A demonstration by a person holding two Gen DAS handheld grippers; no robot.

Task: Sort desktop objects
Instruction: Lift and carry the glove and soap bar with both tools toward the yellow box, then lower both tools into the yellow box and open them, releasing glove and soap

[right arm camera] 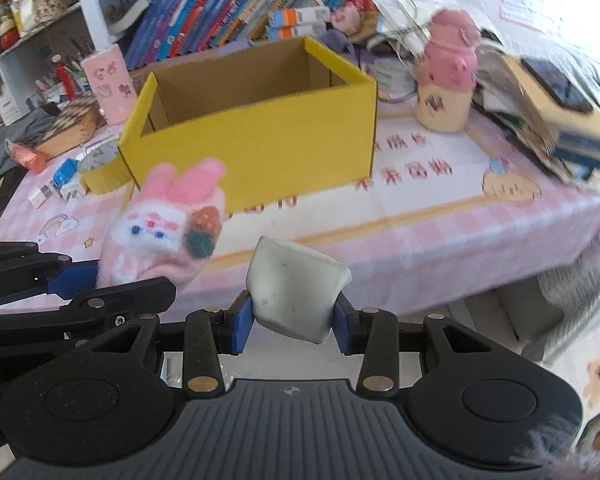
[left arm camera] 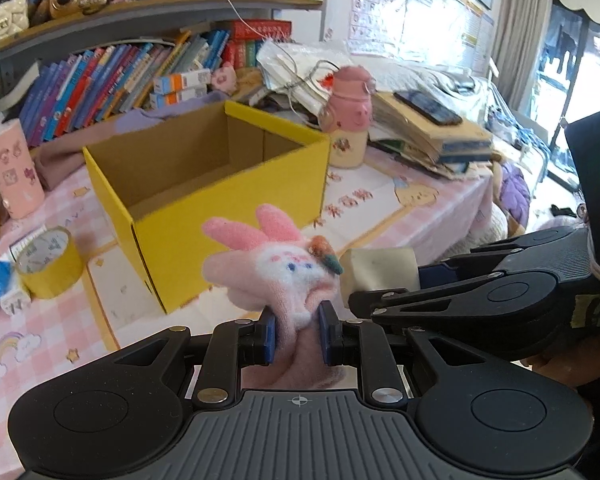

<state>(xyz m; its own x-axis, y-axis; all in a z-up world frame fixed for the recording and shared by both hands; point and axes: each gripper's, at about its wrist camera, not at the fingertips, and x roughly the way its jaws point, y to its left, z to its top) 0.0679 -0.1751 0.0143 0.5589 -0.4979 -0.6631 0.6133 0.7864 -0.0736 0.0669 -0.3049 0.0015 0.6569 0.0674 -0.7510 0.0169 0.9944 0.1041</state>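
My left gripper point(left arm camera: 297, 336) is shut on a pink plush bunny point(left arm camera: 274, 268), held above the table's near edge in front of the open yellow cardboard box point(left arm camera: 228, 216). The bunny also shows in the right wrist view point(right arm camera: 160, 228). My right gripper point(right arm camera: 294, 322) is shut on a grey-white eraser block point(right arm camera: 296, 292), held just right of the bunny; the block shows in the left wrist view point(left arm camera: 376, 270). The yellow box point(right arm camera: 268, 140) looks empty inside as far as I can see. Both grippers are side by side, close together.
A yellow tape roll point(left arm camera: 48, 268) and small blue-white items point(left arm camera: 4, 284) lie left of the box. A pink bottle point(left arm camera: 348, 120) and a book stack with a phone point(left arm camera: 428, 128) stand to the right. A pink case point(left arm camera: 12, 168) and a bookshelf stand behind.
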